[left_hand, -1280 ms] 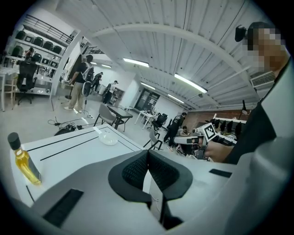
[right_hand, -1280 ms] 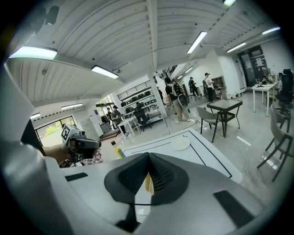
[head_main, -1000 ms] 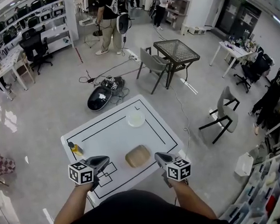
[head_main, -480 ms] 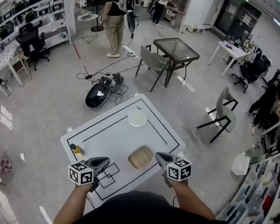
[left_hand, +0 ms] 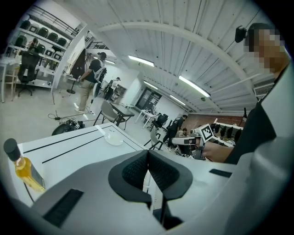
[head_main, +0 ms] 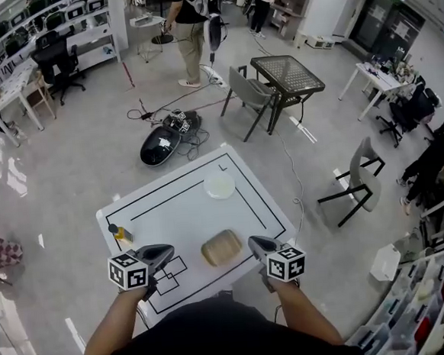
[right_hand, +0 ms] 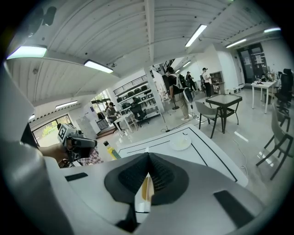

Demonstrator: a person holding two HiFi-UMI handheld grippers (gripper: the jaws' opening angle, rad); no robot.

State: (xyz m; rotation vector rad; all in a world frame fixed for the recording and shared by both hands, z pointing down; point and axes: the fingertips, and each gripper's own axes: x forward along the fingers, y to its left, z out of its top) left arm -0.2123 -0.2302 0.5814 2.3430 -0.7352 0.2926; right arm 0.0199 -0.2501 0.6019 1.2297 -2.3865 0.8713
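Note:
A white table (head_main: 171, 215) with black lines carries a white plate (head_main: 219, 185), a pale wooden tray (head_main: 221, 247) and a small bottle of yellow oil (head_main: 120, 234). My left gripper (head_main: 167, 251) hovers over the near left part of the table, shut and holding nothing. My right gripper (head_main: 252, 242) hangs just right of the wooden tray, also shut and holding nothing. In the left gripper view the jaws (left_hand: 148, 153) meet, with the bottle (left_hand: 23, 166) at left and the plate (left_hand: 113, 138) ahead. In the right gripper view the tray (right_hand: 147, 188) shows below the closed jaws (right_hand: 148, 156).
Beyond the table stand a grey chair (head_main: 247, 92) and a black mesh table (head_main: 288, 76). Another chair (head_main: 363, 171) is at right. A dark bag with cables (head_main: 161, 148) lies on the floor. A person (head_main: 194, 22) stands further back, near shelves and desks (head_main: 39, 42).
Both grippers stay shut and almost where they were. The standing person in the background has stepped to the right. The head view has shifted slightly.

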